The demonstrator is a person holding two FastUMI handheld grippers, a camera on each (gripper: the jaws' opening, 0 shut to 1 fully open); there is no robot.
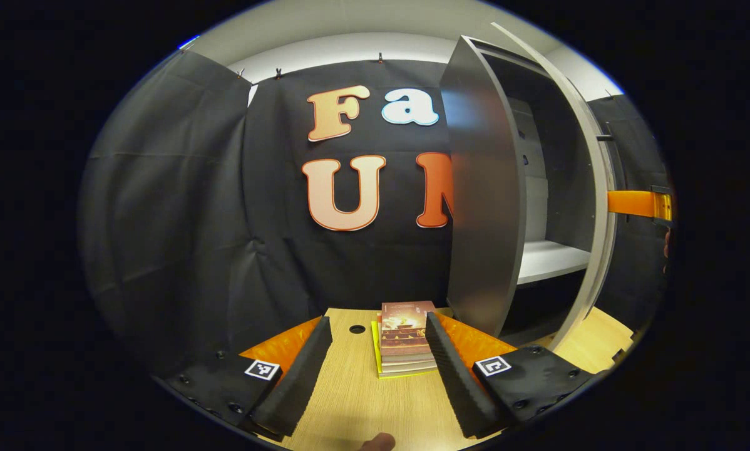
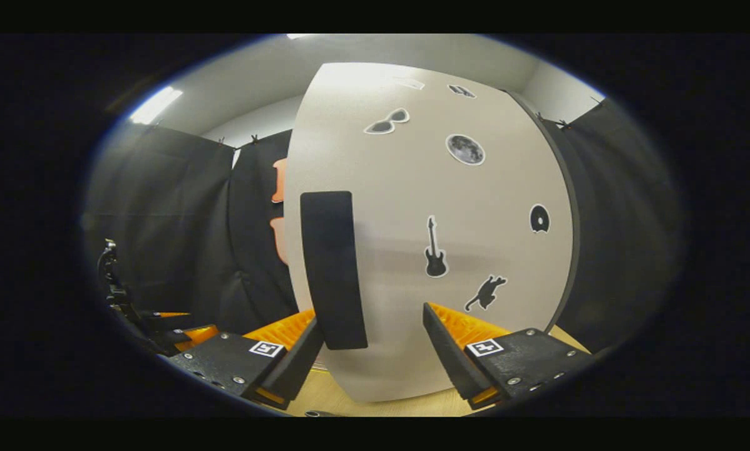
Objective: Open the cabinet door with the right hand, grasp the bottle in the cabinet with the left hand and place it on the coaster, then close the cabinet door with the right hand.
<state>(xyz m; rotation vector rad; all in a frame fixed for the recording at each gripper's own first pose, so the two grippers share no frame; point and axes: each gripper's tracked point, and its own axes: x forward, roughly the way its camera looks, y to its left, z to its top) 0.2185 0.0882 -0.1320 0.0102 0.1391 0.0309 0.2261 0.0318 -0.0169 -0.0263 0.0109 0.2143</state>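
My left gripper (image 1: 378,322) is open over the wooden table (image 1: 350,401), with nothing between its fingers. To its right stands the cabinet (image 1: 484,207), grey-sided. Its white door (image 1: 600,188) is swung out and I see it nearly edge-on. The part of the white shelf (image 1: 550,258) that shows inside is bare. An orange piece of the right gripper (image 1: 638,203) sticks out beyond the door. In the right gripper view the door's white sticker-covered face (image 2: 444,207) is close ahead. My right gripper (image 2: 372,316) is open, and the lower end of the black handle (image 2: 334,269) sits between its fingers.
A stack of books (image 1: 406,341) lies on a yellow pad on the table, just past my left fingertips. Beside it is a small round hole (image 1: 357,329) in the tabletop. The left gripper (image 2: 121,300) appears at the far left of the right gripper view.
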